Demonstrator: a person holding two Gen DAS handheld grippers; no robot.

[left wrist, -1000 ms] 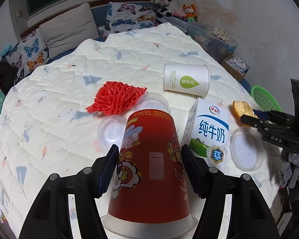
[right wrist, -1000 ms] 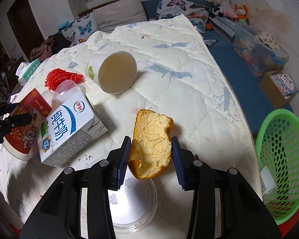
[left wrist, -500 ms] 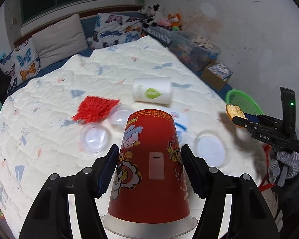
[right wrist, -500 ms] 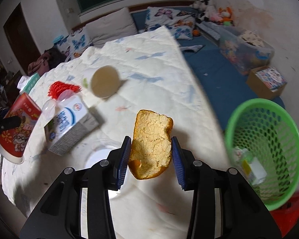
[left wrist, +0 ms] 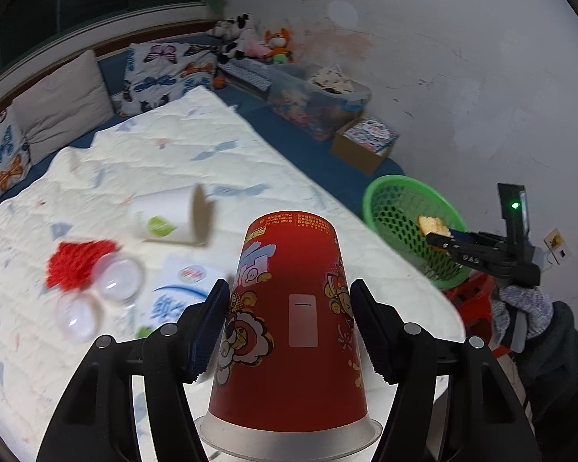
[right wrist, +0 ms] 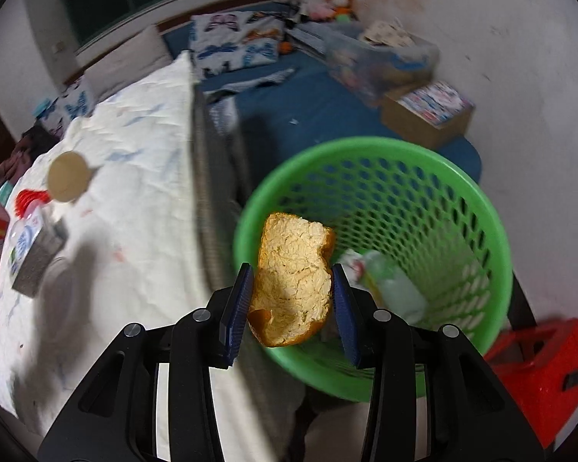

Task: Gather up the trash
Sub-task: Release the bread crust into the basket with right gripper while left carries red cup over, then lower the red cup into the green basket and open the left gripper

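Right claw [right wrist: 293,300]: closed on the orange peel [right wrist: 293,269], blue pads pressing both of its sides; pale pith faces the camera.
Orange peel, position: held in the air above the near rim of the green basket [right wrist: 497,231], partly over the opening.
Green basket: mesh-walled, standing on the floor just off the bed's edge, beside a red stool [right wrist: 539,369]; some pale wrapper trash [right wrist: 389,285] already lies at the bottom.
Left claw [left wrist: 289,323]: jaws set at a middling width, clamped on the sides of the red paper cup [left wrist: 293,308], which is carried upside down, rim toward the camera.
Red paper cup, position: lifted over the bed [left wrist: 173,154], well short of the basket.
Still lying on the bed: white paper cup [left wrist: 169,219] on its side, milk carton [left wrist: 177,288], red mesh net [left wrist: 77,261], clear plastic lids [left wrist: 119,281].
Step in hand: carrying two pieces to the basket; the peel is about ready to drop.
Next move calls for: centring the peel over the opening, then parting the right claw; the red cup must travel further toward the basket before release.
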